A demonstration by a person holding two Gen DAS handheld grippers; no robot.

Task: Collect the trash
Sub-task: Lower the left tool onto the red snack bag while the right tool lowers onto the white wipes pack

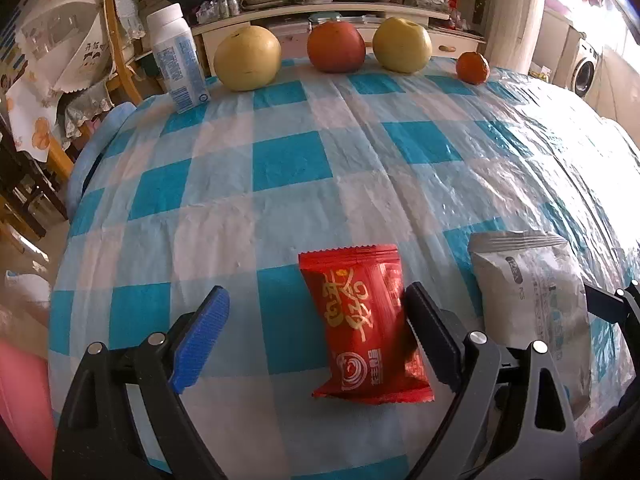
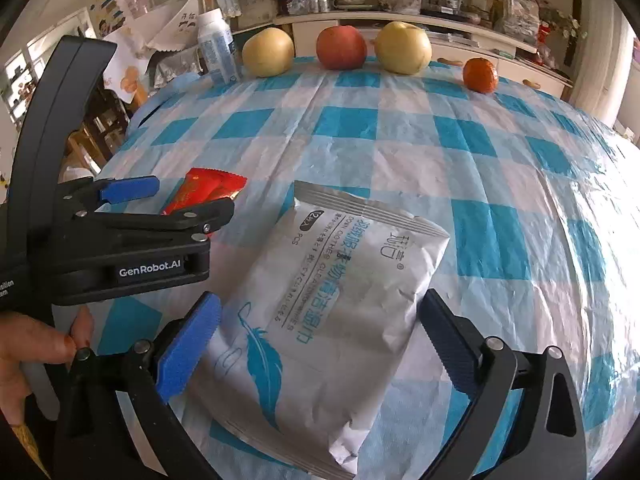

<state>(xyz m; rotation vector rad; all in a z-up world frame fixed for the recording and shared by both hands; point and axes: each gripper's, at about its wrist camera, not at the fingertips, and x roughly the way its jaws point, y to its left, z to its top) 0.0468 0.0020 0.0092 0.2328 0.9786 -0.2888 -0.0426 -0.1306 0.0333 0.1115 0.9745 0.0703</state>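
A red snack wrapper lies flat on the blue-checked tablecloth. My left gripper is open, its fingers either side of the wrapper, the right finger at its edge. A silver-white wipes packet lies to its right; it also shows in the left wrist view. My right gripper is open, straddling the packet's near half. The red wrapper and my left gripper show at the left of the right wrist view.
Along the table's far edge stand a white bottle, a yellow pear, a red apple, a yellow apple and a small orange. Chairs and cluttered shelves lie beyond. A pink object sits at lower left.
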